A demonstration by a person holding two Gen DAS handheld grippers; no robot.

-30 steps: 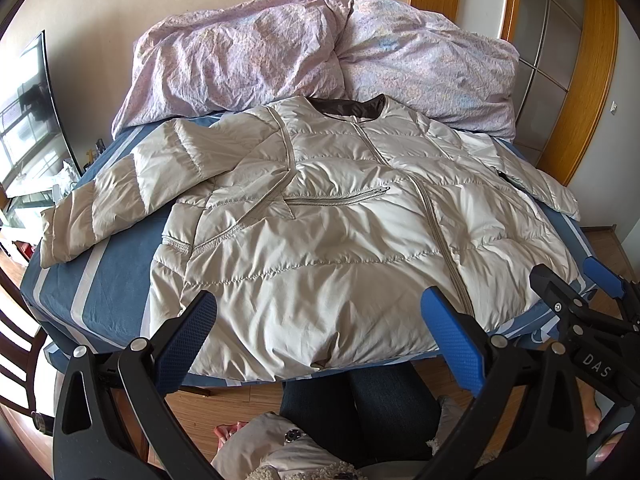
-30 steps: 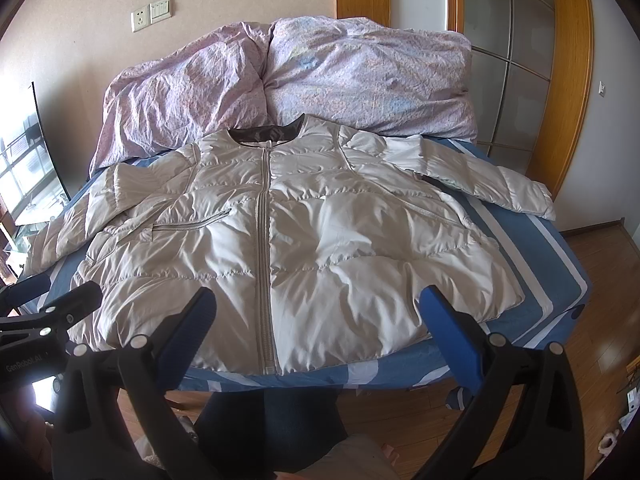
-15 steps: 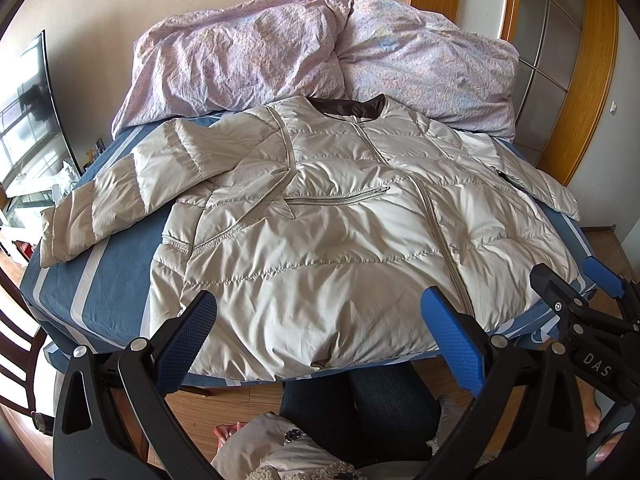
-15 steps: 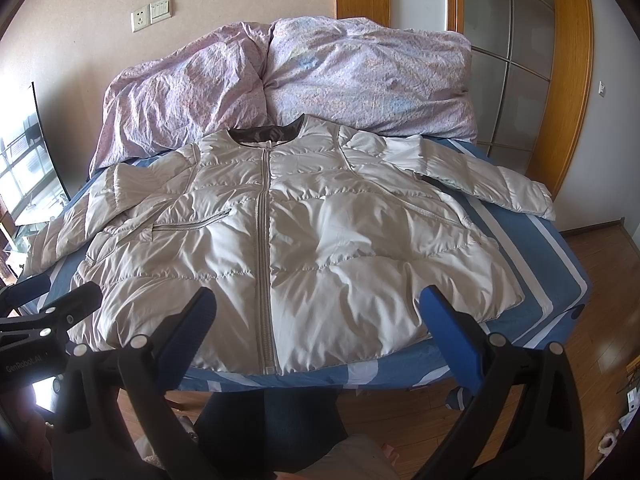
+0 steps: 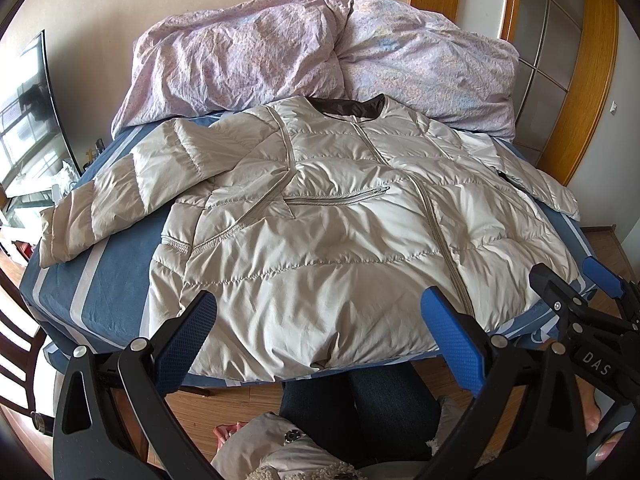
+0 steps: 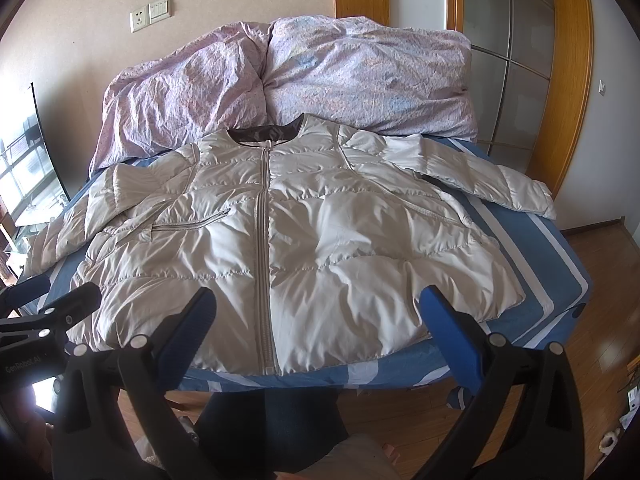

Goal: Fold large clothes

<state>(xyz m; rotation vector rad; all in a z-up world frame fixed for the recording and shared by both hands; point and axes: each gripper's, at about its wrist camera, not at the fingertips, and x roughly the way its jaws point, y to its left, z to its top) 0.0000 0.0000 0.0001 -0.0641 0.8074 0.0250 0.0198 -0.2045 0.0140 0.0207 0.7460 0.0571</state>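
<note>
A pale grey puffer jacket point(image 5: 340, 236) point(image 6: 304, 240) lies flat and zipped on the bed, front up, collar toward the pillows, both sleeves spread outward. My left gripper point(image 5: 320, 336) hovers open in front of the jacket's hem, nothing between its blue pads point(image 5: 188, 340). My right gripper point(image 6: 320, 332) is likewise open and empty before the hem, near the zip's lower end. In the left wrist view the right gripper point(image 5: 576, 292) shows at the right edge. The left gripper point(image 6: 40, 300) appears at the left edge of the right wrist view.
The bed has a blue and white striped sheet point(image 5: 92, 280) point(image 6: 556, 280). A crumpled pink duvet point(image 5: 320, 52) point(image 6: 304, 76) is heaped at the head. The person's dark trouser legs point(image 5: 360, 404) stand at the foot. Wooden floor point(image 6: 592, 360) lies to the right, a dark chair point(image 5: 12, 340) to the left.
</note>
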